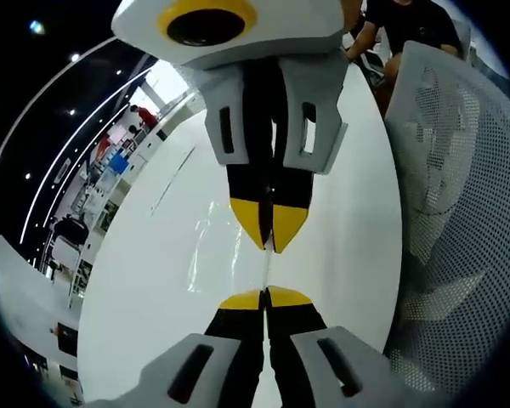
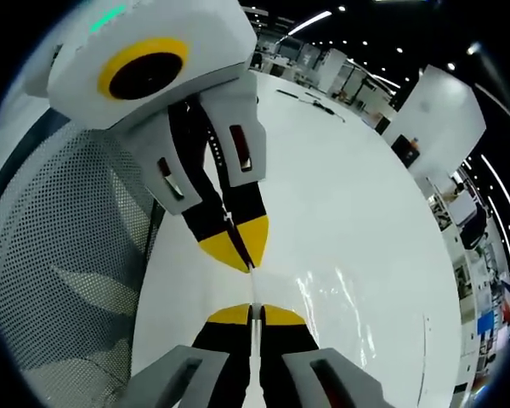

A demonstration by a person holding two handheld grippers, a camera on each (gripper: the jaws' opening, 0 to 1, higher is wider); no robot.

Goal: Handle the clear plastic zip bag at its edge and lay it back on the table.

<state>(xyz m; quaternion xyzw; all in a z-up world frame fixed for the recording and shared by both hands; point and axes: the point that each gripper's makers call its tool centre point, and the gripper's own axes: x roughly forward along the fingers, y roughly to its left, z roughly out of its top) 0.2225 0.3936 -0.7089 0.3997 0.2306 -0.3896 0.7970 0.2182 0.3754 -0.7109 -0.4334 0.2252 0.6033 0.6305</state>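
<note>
White and glossy, the table (image 1: pixel 153 280) spreads beneath both views, with a grey mesh chair back (image 1: pixel 459 212) at its edge. In the left gripper view, the left hand-held gripper (image 1: pixel 265 299) rises from the bottom with its yellow-tipped jaws pressed together on the edge of the clear plastic zip bag (image 1: pixel 229 246), a thin line of film running up from between the tips. Facing it from above, tip to tip and just apart, the right hand-held gripper (image 1: pixel 270 236) has its jaws likewise closed on the same edge. The bag hangs between the two as a nearly invisible sheet, traced by faint glints against the table. In the right gripper view the arrangement is mirrored: the right hand-held gripper (image 2: pixel 255 313) is at the bottom, jaws together on the film, and the left hand-held gripper (image 2: pixel 238 246) descends toward it from the upper left, with the bag (image 2: pixel 340 297) catching reflections to the right. Farther off lie a second white table (image 2: pixel 433 110), black ceiling with light strips, and a seated person (image 1: pixel 408 25) beyond the table's far end.
</note>
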